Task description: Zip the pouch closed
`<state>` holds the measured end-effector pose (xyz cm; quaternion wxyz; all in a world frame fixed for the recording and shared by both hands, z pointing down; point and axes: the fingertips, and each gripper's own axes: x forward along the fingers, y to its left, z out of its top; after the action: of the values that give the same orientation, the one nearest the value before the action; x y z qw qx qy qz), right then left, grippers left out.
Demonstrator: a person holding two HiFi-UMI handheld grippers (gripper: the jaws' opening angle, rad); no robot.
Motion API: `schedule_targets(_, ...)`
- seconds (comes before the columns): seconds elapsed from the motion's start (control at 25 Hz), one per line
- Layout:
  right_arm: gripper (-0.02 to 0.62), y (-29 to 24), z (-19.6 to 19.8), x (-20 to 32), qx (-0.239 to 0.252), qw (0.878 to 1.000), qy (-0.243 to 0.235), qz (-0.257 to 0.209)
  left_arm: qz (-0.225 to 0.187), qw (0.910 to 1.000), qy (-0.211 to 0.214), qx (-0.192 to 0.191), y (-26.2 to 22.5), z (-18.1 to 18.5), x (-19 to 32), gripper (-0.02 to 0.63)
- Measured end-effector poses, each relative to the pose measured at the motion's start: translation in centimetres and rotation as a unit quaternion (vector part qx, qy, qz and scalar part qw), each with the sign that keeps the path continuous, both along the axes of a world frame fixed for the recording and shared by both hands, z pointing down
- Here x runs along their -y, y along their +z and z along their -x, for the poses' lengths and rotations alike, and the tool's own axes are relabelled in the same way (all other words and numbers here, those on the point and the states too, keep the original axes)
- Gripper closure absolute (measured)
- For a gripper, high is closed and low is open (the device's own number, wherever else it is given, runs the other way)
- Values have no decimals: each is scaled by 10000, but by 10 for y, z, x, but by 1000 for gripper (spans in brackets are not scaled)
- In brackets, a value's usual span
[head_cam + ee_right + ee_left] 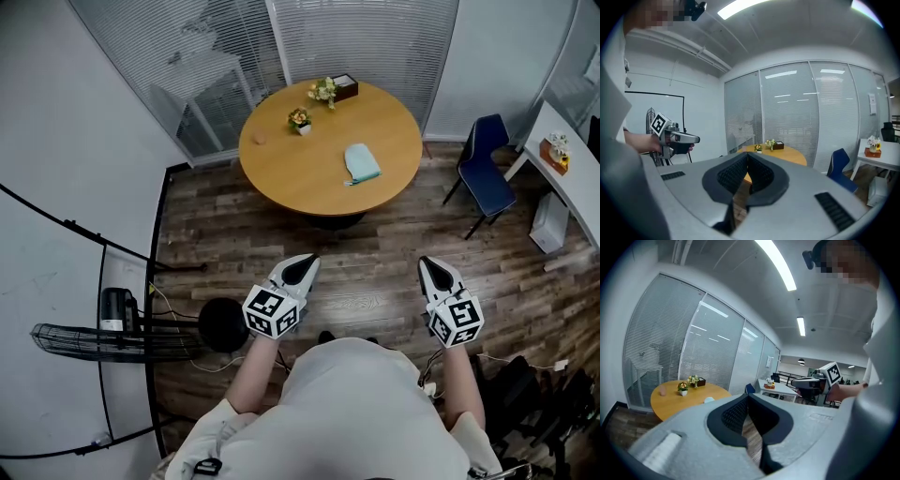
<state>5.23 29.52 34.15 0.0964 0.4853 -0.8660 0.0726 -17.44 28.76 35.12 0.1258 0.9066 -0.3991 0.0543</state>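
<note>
Closest in the head view is the person's pale-shirted torso (366,417), with both forearms reaching forward over the plank floor (375,248). Each hand carries a grey gripper with a marker cube. The left gripper (306,266) and the right gripper (432,269) are held side by side, well apart from each other, both aimed towards the round wooden bench (309,173) ahead.

Left fingers (733,416) are pressed together at the tips with nothing between them. Right fingers (761,176) are likewise closed and empty.

On the bench's near right part lies the light blue pouch (361,162), flat, well clear of both grippers. Its long axis runs roughly away from the person, the rounded end at the far side and the near end leaning slightly right. Whether its zip is open cannot be made out.

Towards the bench's far side stand two small flower pots (299,119) and a dark box (345,86). A blue chair (486,169) sits right of the bench, and a fan (84,339) stands at the left wall.
</note>
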Motion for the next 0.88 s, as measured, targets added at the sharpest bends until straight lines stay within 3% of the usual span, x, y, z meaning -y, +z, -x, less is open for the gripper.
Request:
schedule_targets(0.8, 572, 13, 53, -25, 95, 9995, 294, 56, -123, 9994, 320, 72, 11, 47, -14, 581)
schedule_targets(0.88, 566, 16, 54, -26, 102, 9994, 322, 90, -87, 9993, 346, 72, 14, 49, -13, 537)
